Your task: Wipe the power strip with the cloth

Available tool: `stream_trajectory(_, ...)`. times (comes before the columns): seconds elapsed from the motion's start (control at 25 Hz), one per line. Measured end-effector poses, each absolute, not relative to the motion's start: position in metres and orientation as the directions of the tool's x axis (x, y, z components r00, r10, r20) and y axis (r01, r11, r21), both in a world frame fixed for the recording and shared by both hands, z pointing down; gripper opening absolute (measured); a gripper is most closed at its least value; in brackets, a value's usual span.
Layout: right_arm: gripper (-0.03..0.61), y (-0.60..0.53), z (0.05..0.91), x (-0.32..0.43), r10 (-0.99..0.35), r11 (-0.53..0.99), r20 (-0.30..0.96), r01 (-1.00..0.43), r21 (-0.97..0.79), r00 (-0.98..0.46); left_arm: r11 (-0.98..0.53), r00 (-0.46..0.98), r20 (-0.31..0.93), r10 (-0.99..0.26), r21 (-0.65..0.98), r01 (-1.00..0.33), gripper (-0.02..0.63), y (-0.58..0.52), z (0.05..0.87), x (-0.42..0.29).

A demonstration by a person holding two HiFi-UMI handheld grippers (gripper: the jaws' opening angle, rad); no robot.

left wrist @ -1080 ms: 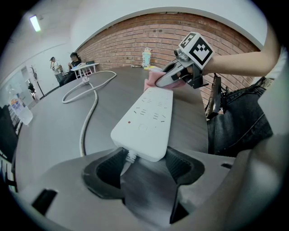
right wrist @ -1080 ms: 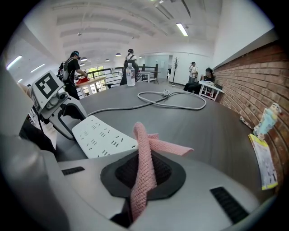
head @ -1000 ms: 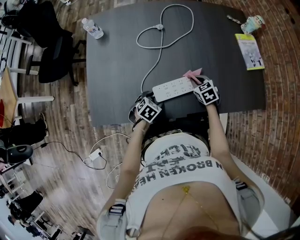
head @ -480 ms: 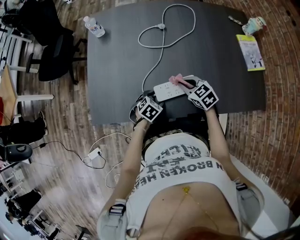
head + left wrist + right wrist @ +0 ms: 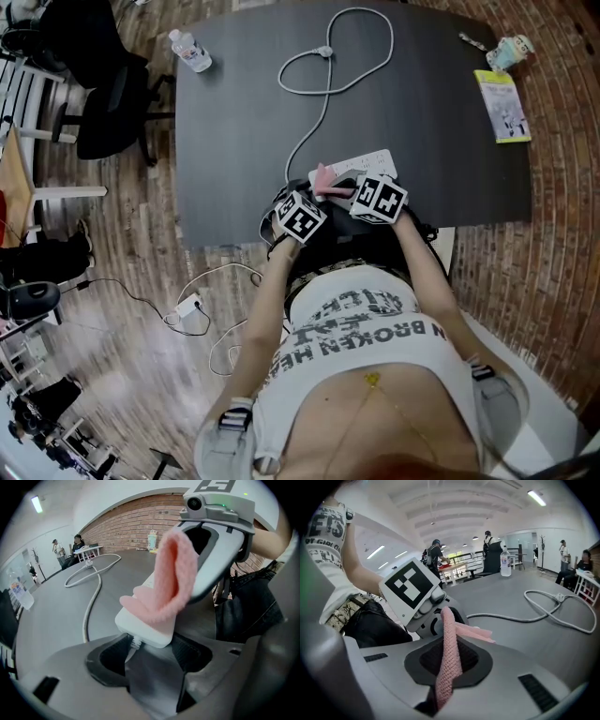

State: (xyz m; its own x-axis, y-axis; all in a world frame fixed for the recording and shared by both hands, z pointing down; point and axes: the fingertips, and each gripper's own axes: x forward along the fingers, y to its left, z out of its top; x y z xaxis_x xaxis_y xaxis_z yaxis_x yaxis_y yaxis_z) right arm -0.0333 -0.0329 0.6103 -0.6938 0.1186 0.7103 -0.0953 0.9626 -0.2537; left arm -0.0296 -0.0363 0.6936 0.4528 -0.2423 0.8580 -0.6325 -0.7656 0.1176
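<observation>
A white power strip [image 5: 371,165] lies on the dark table near its front edge, and its cable [image 5: 319,103] loops away to the back. My left gripper [image 5: 302,199] is at the strip's left, cord end. In the left gripper view that end [image 5: 146,629] sits between the two jaws of the left gripper [image 5: 150,652], which are closed on it. My right gripper [image 5: 337,187] is shut on a pink cloth [image 5: 323,177], whose free end drapes over the strip [image 5: 174,581] just ahead of my left jaws. In the right gripper view the cloth [image 5: 449,651] stands pinched in the right gripper [image 5: 447,665].
A water bottle [image 5: 190,52] stands at the table's [image 5: 234,141] far left corner. A yellow booklet [image 5: 507,104] and a small cup [image 5: 514,45] are at the far right. A black chair [image 5: 103,98] is left of the table. My body is close against the front edge.
My right gripper has carried the pink cloth leftward along the power strip, from its right end to its left end beside the left gripper. The left gripper has stayed put.
</observation>
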Motion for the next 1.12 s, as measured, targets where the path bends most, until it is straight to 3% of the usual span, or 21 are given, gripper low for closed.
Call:
stream_trajectory(0.32,0.017,-0.022,0.648,-0.048,0.184,0.945,0.752,-0.098,-0.313,-0.634,-0.766,0.451,0.858,-0.245,0.114,-0.632,0.275,-0.037,0.694,-0.03)
stream_trajectory(0.72,0.016,-0.025,0.651,-0.049,0.143,0.915,0.777,-0.218,-0.341,-0.614,-0.766,0.452,0.858,-0.246,0.114,-0.632,0.275,-0.037,0.693,-0.03)
stream_trajectory(1.12,0.015,-0.025,0.651,-0.043,0.129,0.92,0.787,-0.225,-0.322,-0.603,-0.766,0.45,0.859,-0.243,0.114,-0.632,0.276,-0.037,0.693,-0.03)
